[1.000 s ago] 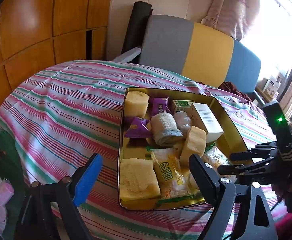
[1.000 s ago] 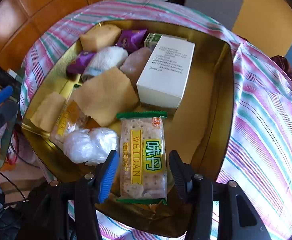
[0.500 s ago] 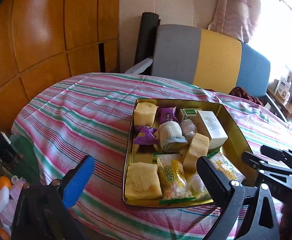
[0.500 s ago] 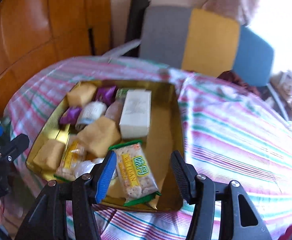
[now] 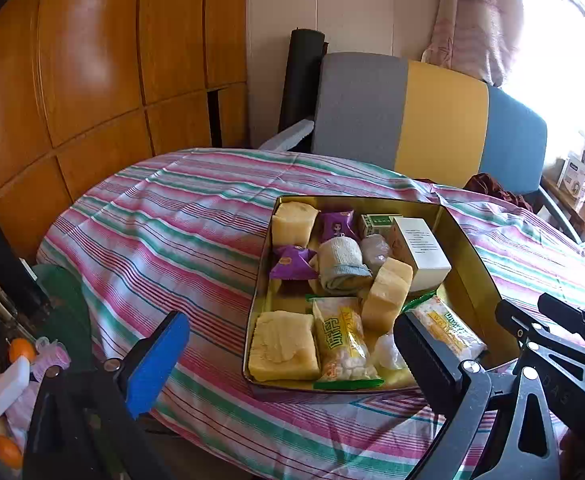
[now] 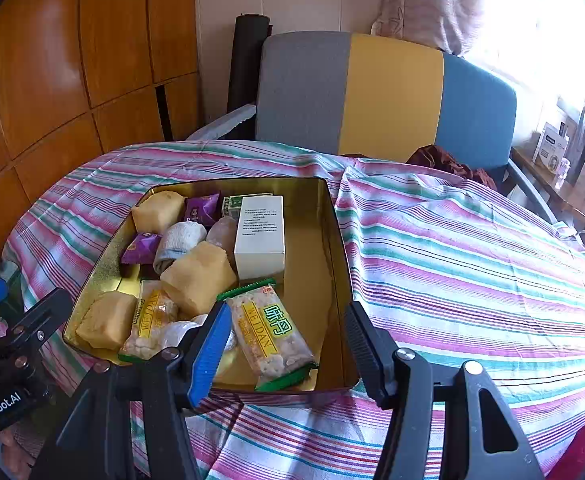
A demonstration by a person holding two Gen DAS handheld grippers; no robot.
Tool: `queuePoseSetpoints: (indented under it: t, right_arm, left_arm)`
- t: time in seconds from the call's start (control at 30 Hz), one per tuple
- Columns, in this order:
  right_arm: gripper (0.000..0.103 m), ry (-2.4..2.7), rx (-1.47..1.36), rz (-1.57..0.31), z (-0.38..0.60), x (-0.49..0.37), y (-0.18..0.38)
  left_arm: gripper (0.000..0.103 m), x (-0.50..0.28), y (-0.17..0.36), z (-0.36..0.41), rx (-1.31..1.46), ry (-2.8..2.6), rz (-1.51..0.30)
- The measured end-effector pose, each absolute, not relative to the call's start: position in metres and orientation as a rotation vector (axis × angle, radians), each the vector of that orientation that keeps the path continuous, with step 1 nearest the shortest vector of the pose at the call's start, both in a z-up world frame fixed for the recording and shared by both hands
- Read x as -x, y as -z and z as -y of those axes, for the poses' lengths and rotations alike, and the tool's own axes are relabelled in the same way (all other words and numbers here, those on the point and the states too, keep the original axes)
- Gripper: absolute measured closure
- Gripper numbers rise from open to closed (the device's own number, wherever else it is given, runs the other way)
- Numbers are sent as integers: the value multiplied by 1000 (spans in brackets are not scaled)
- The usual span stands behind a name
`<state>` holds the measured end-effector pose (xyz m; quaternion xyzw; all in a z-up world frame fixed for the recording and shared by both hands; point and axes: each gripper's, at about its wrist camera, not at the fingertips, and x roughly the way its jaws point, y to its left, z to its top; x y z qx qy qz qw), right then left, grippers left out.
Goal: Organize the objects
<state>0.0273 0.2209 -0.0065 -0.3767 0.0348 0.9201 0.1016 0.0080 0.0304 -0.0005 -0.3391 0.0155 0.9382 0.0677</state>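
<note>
Open gold tin [image 6: 334, 240] on the striped cloth, holding yellow cakes [image 6: 198, 276] at centre and 9 o'clock, purple sweets [image 6: 200, 210] at 11 o'clock, a rolled sock [image 6: 178, 242], a white box [image 6: 261, 236] lying flat at 1 o'clock, and cracker packets [image 6: 270, 336] at 6 o'clock.

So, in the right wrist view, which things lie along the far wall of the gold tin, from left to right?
Yellow cake → purple candy packet → small green box → white box.
</note>
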Motion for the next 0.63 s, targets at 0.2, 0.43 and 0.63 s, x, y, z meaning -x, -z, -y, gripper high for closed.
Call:
queuePoseSetpoints:
  t: [0.2, 0.43, 0.63]
  right_arm:
    - [44, -2724, 1125, -86, -215, -26, 7]
    - [44, -2725, 1154, -73, -211, -23, 10]
    - [44, -2736, 1153, -73, -209, -23, 10]
  left_arm:
    - [0, -10, -1, -26, 1009, -2842, -35]
    - [0, -10, 1, -24, 998, -2863, -41]
    - [0, -6, 2, -22, 1027, -2857, -22]
